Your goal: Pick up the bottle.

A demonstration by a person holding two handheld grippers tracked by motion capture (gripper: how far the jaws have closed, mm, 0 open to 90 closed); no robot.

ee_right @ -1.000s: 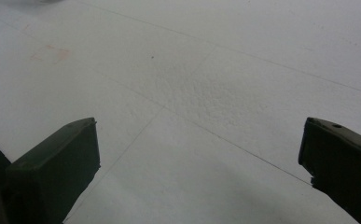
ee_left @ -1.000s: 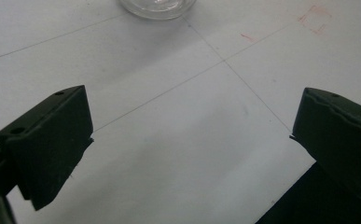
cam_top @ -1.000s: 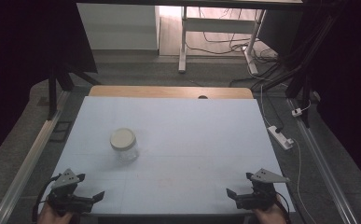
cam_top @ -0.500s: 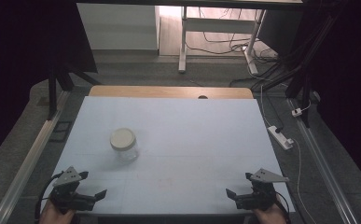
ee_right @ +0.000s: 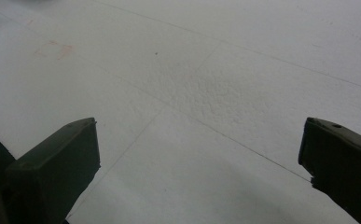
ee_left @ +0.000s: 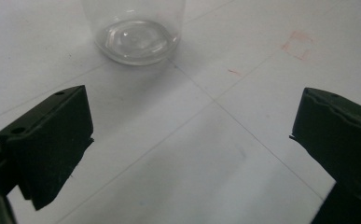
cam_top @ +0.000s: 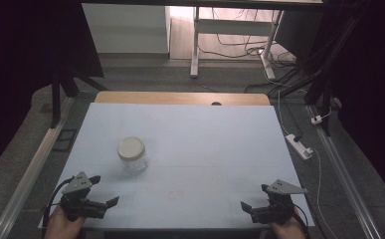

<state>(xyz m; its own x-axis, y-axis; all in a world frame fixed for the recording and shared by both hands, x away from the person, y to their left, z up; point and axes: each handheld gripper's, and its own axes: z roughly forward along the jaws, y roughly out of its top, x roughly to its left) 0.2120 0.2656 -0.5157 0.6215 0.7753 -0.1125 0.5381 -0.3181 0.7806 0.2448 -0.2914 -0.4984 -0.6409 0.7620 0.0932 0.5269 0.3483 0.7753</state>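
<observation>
Standing alone on the white table (cam_top: 220,144), a clear glass jar (cam_top: 132,155) with a pale lid is waiting at about ten o'clock from the table's centre, upright and untouched. The left gripper (cam_top: 103,191) is sitting near the front edge at roughly seven o'clock, its jaws spread wide and holding nothing; over the past second it has been turning slightly toward the jar (a small swing, not yet a reach), and the left gripper view is now showing the jar's round base (ee_left: 136,39) just above and left of the gap between its jaws. The right gripper (cam_top: 247,210) is resting at about five o'clock, likewise wide open and empty, and has hardly moved in that time; it is looking across bare tabletop with a faint red mark (ee_right: 54,50) at its eleven o'clock. Judging by that turn, the left side is lining up to approach the jar, and the work on it is only just beginning: the lid is still on, and both grippers are well apart from the glass
</observation>
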